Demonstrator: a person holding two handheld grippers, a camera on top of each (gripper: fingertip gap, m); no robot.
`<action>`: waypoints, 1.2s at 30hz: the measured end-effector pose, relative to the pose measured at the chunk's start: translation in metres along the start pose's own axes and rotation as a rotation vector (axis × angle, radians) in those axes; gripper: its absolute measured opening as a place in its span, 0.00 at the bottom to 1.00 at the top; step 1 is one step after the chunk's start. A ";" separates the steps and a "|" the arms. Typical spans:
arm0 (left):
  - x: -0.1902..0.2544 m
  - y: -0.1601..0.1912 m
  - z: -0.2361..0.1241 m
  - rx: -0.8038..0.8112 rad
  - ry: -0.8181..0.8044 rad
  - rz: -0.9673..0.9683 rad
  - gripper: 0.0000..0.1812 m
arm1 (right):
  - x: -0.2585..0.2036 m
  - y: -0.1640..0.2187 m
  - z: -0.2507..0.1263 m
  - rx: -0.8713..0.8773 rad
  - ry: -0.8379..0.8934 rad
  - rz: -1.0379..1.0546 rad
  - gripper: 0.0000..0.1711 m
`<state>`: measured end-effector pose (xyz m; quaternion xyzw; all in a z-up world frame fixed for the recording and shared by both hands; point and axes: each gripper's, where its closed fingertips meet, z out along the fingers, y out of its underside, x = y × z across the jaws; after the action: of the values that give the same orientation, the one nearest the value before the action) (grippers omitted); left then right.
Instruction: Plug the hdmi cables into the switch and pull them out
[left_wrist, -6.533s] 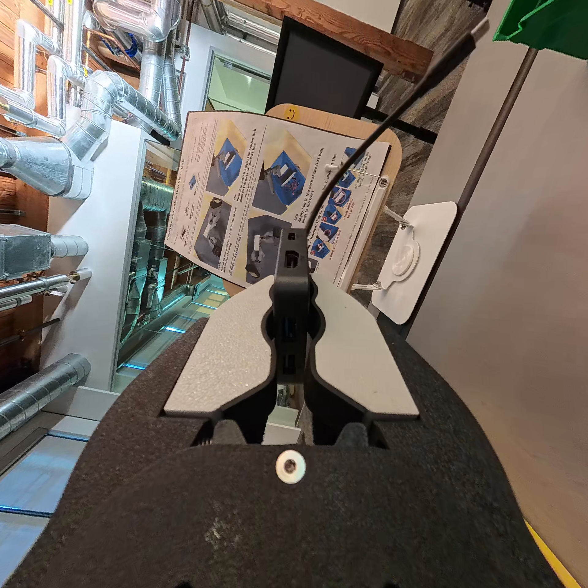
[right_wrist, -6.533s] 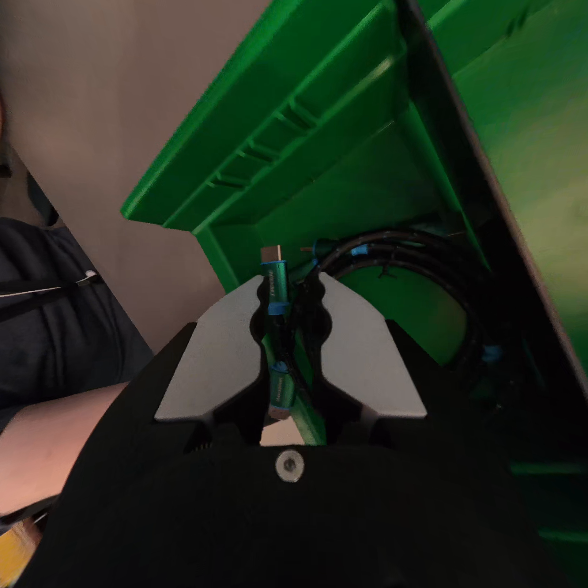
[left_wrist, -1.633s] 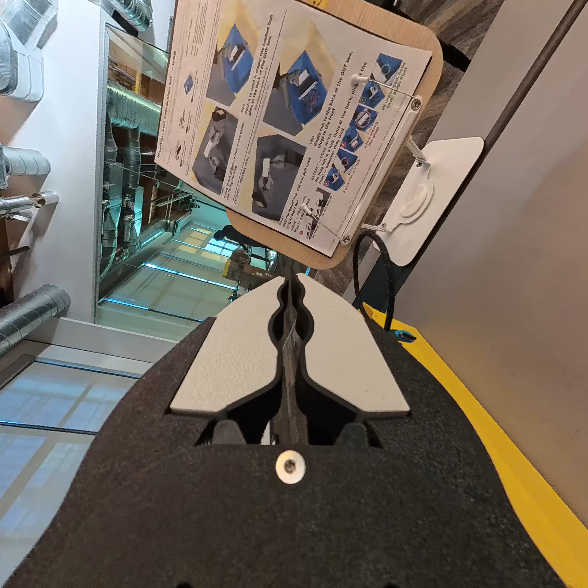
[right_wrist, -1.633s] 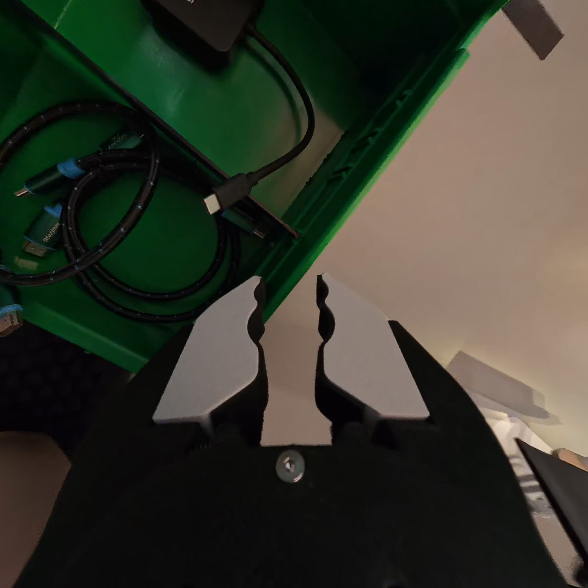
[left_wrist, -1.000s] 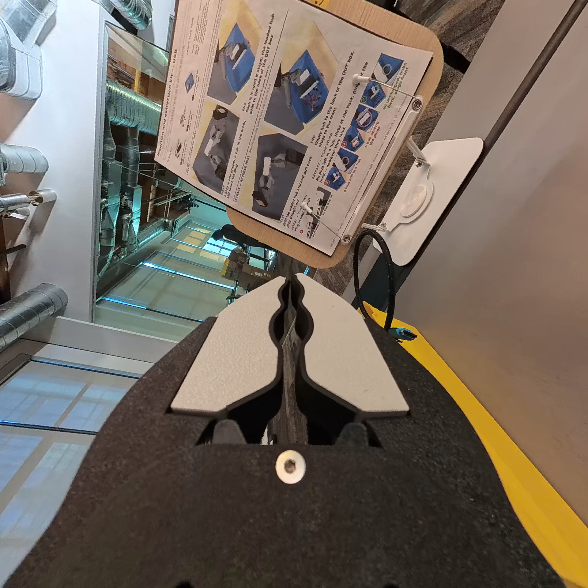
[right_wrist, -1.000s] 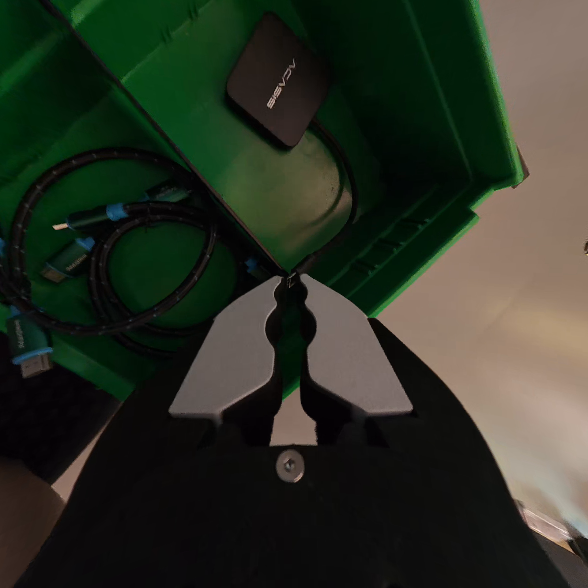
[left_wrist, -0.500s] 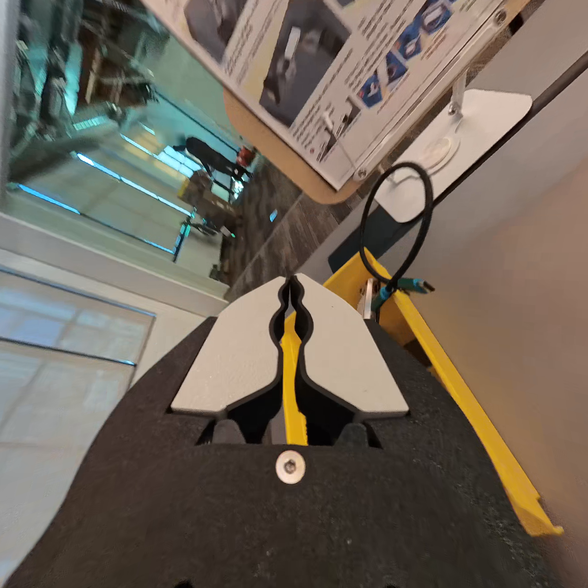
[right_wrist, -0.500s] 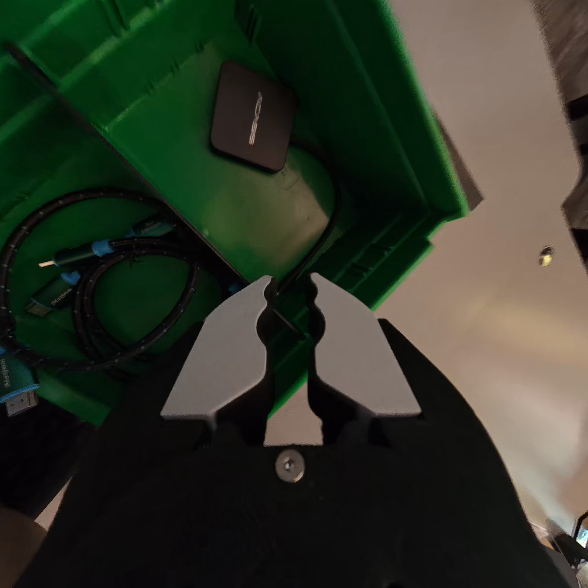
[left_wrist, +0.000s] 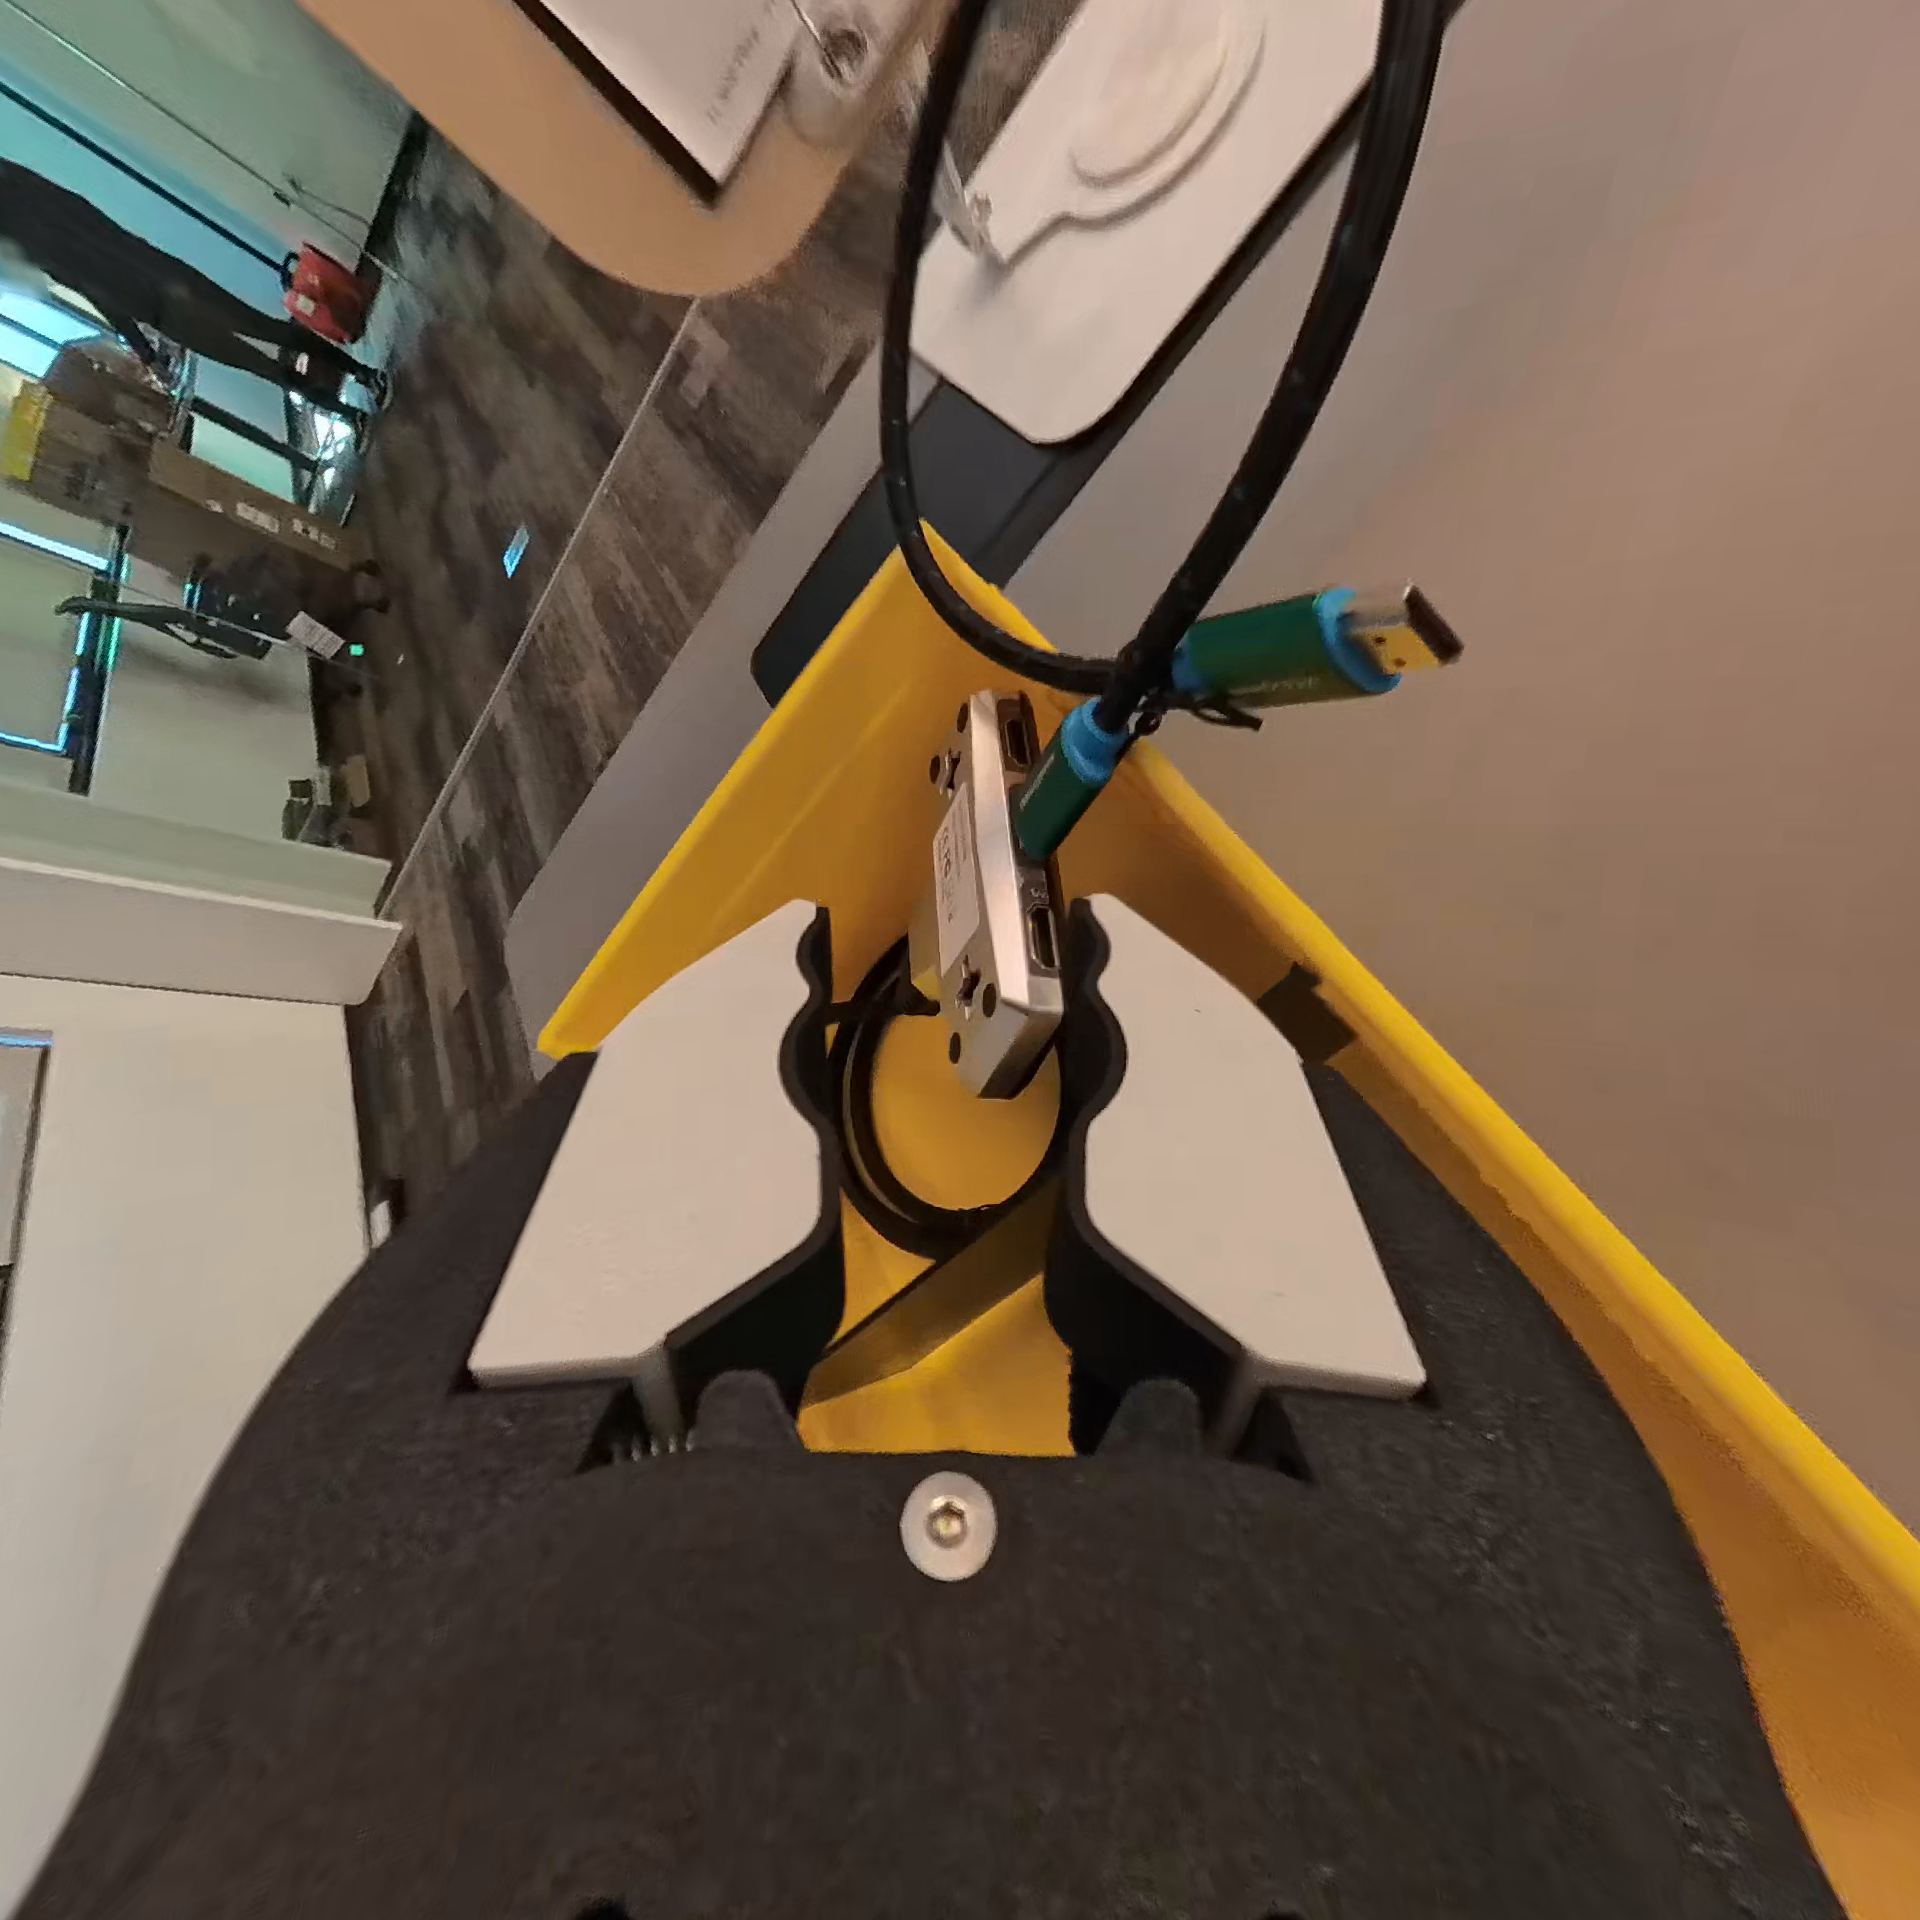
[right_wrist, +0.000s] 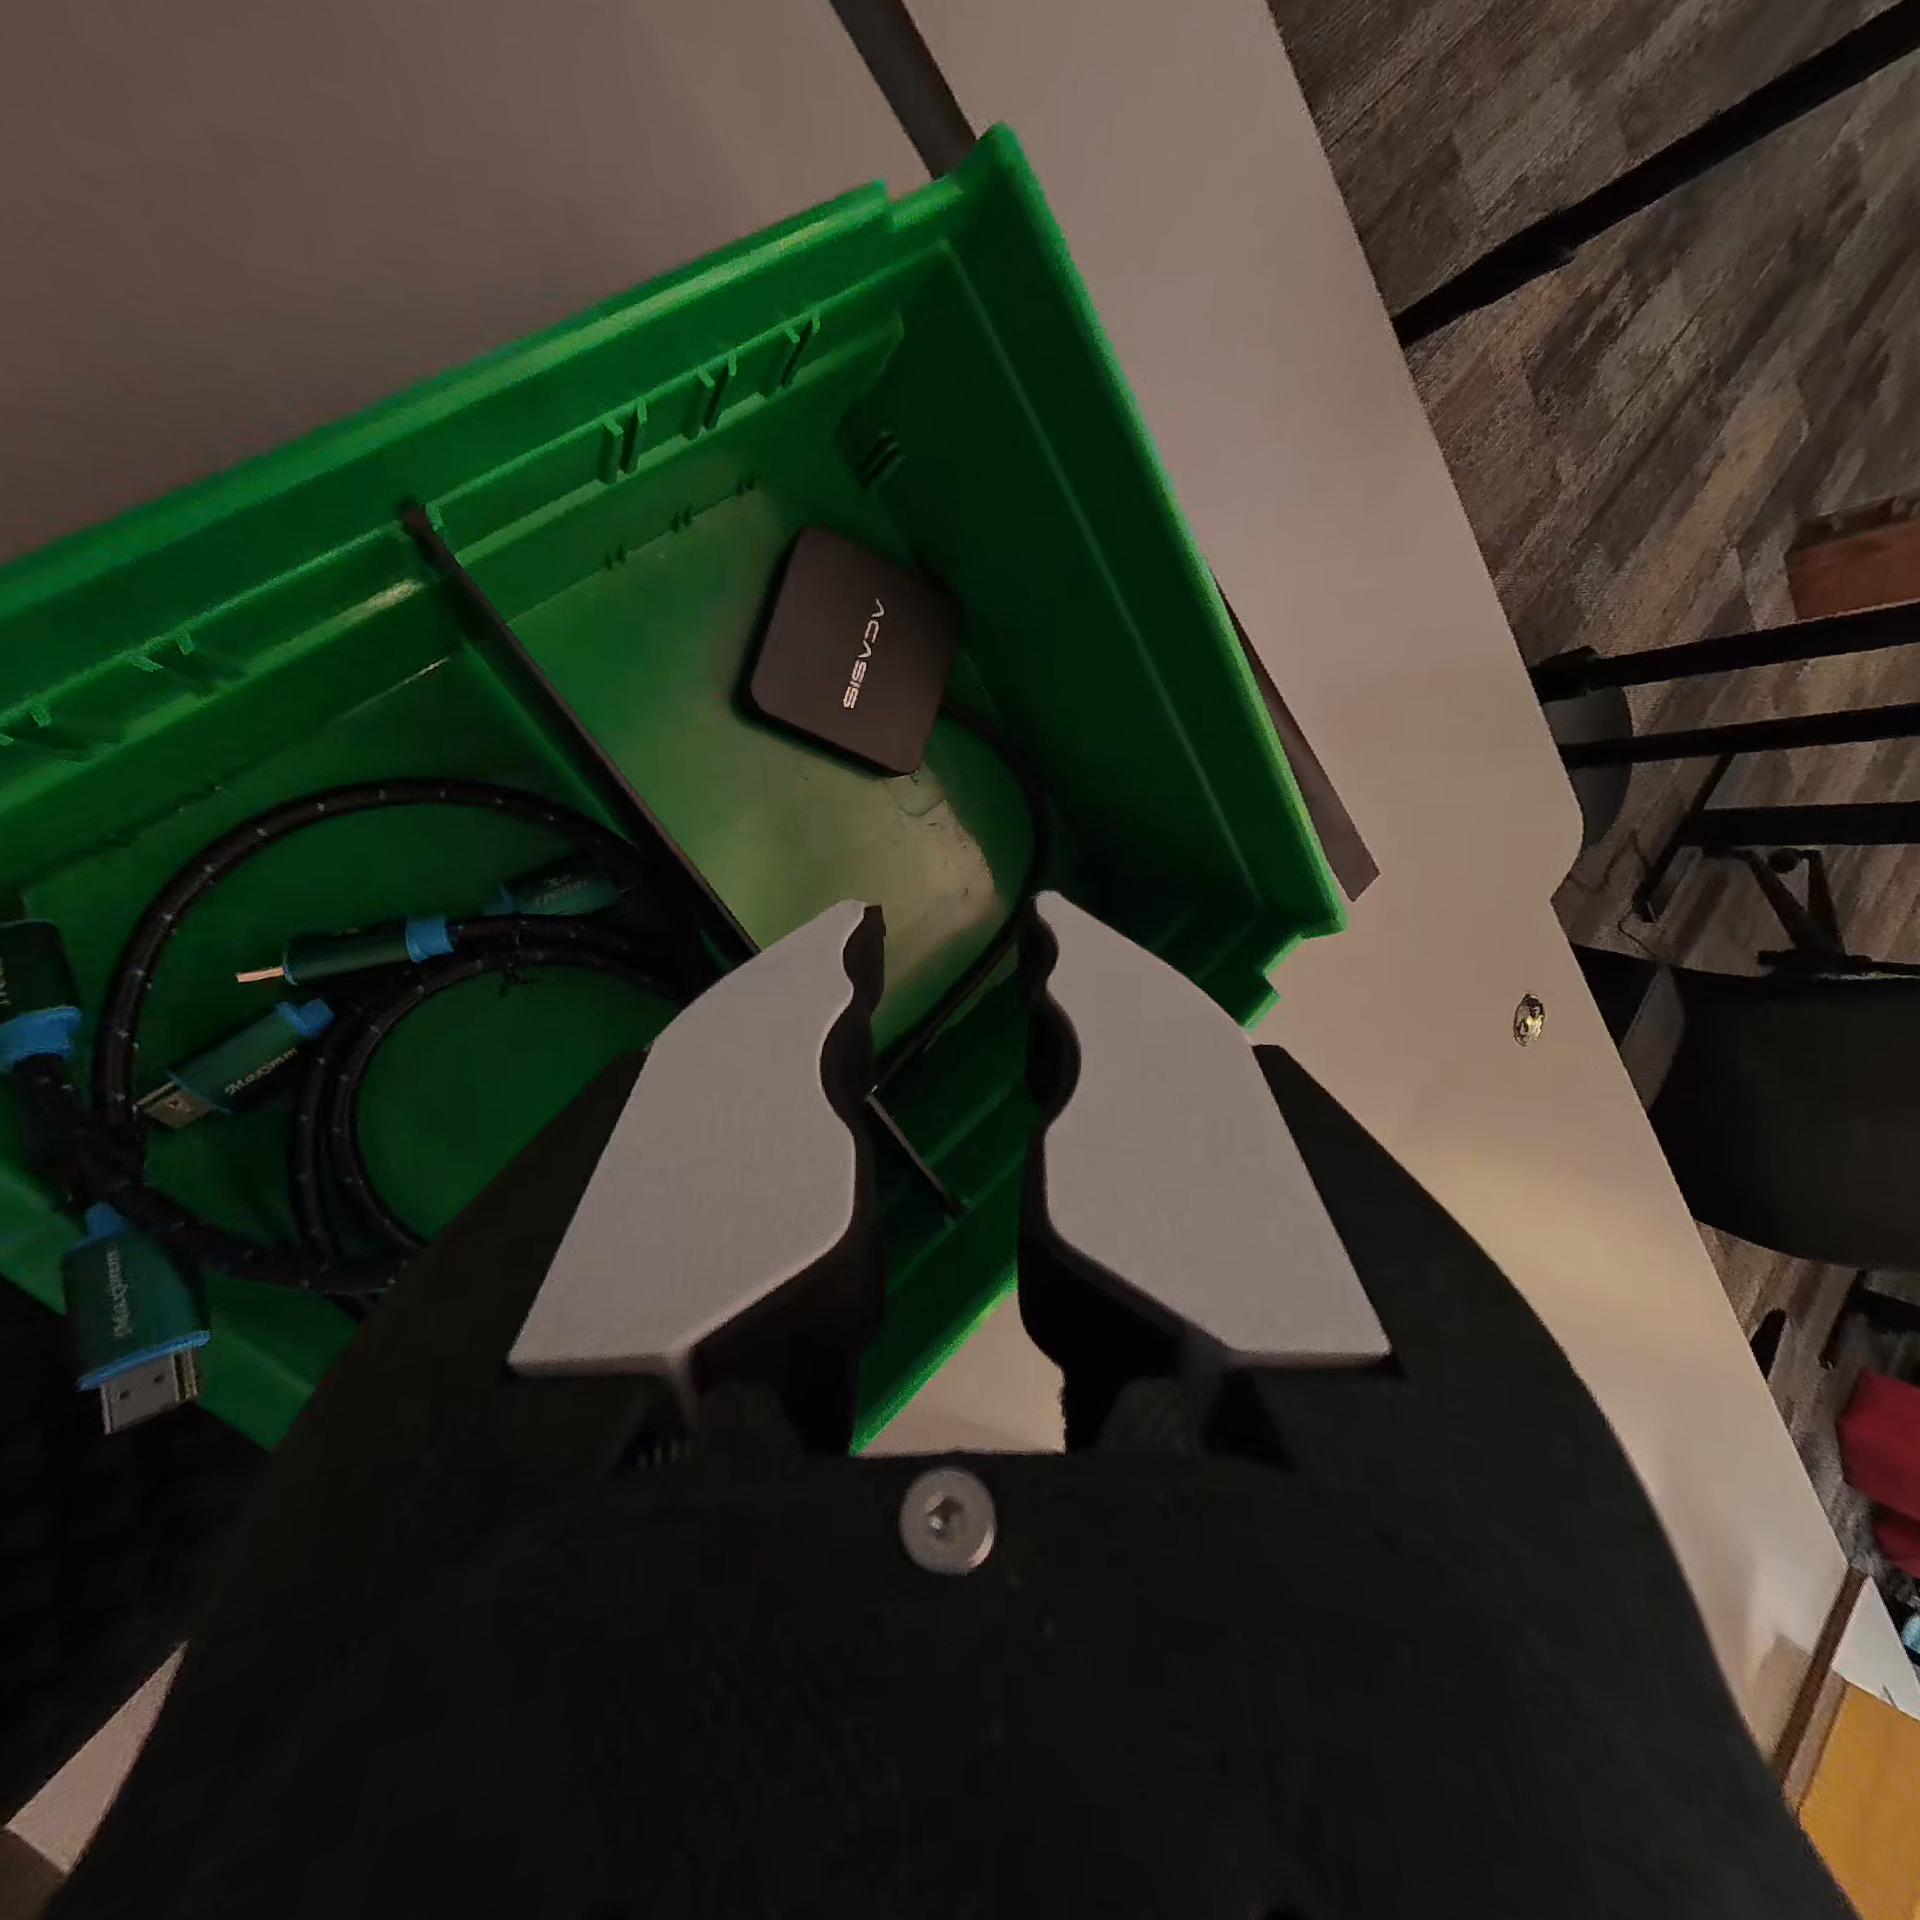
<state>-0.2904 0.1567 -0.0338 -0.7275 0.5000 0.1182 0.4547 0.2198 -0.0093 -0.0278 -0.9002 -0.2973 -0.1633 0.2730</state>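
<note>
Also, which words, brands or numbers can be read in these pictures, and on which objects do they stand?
I do not copy writing; these bear it:
Flat black square box in the green plastic bin: white lettering.
Green-and-blue HDMI plugs: pale lettering.
Silver metal switch: small printed label.
White paper sheet: print, blurred.

Yellow bin on pale table, green divided bin on same kind of surface, white stand base by table edge, tan board with paper sheet, grey patterned carpet, dark chair legs.
</note>
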 end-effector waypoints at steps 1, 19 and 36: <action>0.002 0.003 0.006 -0.023 -0.006 0.021 0.24 | 0.000 0.000 0.001 -0.001 -0.002 -0.001 0.16; 0.007 0.021 0.036 -0.248 -0.087 0.112 0.12 | 0.001 -0.003 -0.003 0.037 -0.005 0.014 0.16; -0.007 0.016 0.038 -0.133 -0.157 0.219 0.11 | 0.000 -0.007 -0.006 0.061 -0.003 -0.006 0.16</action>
<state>-0.2963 0.1899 -0.0591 -0.6855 0.5306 0.2564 0.4275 0.2151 -0.0083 -0.0203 -0.8908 -0.3054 -0.1536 0.2994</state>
